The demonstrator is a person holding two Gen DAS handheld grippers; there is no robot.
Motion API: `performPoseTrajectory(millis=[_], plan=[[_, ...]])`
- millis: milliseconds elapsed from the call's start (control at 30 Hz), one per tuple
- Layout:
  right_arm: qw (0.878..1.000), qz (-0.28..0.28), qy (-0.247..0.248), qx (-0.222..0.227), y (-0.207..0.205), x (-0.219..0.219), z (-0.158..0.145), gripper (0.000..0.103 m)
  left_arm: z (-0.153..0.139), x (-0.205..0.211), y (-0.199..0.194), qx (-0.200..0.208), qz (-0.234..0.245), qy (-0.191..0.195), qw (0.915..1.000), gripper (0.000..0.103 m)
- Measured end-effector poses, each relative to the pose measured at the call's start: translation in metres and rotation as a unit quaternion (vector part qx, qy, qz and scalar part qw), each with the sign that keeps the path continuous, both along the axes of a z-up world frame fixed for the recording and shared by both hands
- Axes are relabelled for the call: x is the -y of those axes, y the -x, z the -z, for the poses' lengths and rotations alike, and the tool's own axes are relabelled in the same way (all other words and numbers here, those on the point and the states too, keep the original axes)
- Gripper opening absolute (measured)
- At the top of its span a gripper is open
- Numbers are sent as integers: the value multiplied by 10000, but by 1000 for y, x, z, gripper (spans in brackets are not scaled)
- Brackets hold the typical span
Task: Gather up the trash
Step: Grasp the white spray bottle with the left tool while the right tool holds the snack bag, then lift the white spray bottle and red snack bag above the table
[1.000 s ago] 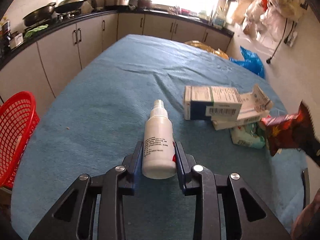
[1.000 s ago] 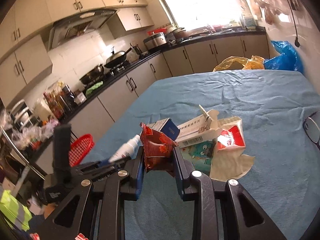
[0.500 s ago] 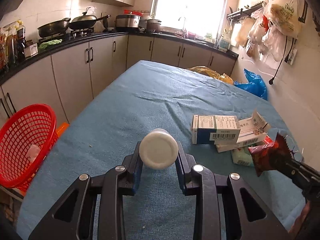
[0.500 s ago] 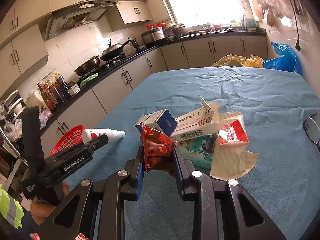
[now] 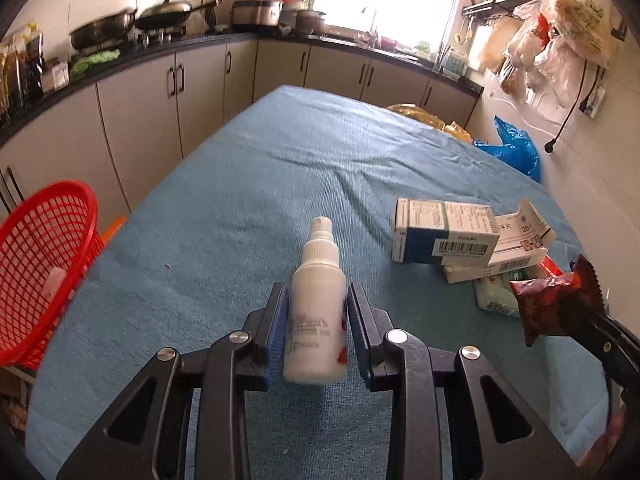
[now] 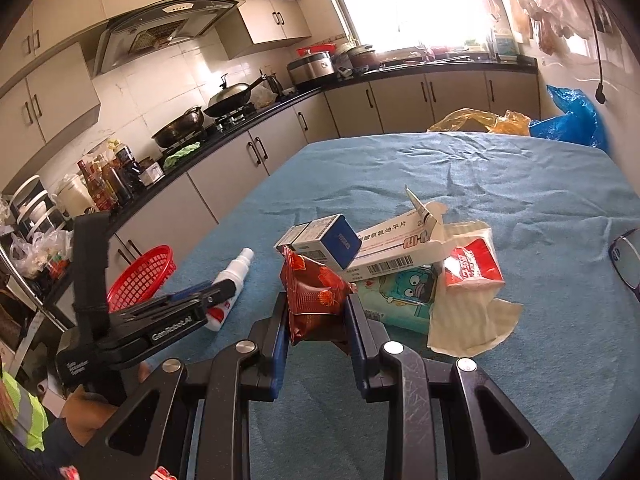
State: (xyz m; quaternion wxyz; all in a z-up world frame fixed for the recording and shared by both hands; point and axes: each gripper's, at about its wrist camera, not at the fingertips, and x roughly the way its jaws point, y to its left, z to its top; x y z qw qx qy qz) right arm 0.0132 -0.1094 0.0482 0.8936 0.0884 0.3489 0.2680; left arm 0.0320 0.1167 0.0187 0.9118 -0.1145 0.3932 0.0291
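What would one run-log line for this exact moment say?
left gripper: shut on white spray bottle | right gripper: shut on red snack packet | red basket: at table's left edge

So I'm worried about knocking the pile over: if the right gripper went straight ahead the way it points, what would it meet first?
Probably the blue-and-white box, lying just beyond the red snack packet the right gripper holds; depth is hard to judge, and it might pass above.
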Motion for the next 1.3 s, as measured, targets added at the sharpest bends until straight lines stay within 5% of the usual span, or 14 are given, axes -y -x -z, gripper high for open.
performPoseTrajectory(millis=[233,633,1300], plan=[[10000,-7,-10,21,1,-1,-1,29,7,-2,-2,-157,10,84,9998,29],[10000,15,6,29,4,0,-2,29,-15,8,17,576,18,-265,9980,29],[9995,227,206,104,4,-2,-1,29,-26,14,23,880,-131,-680,9937,29]])
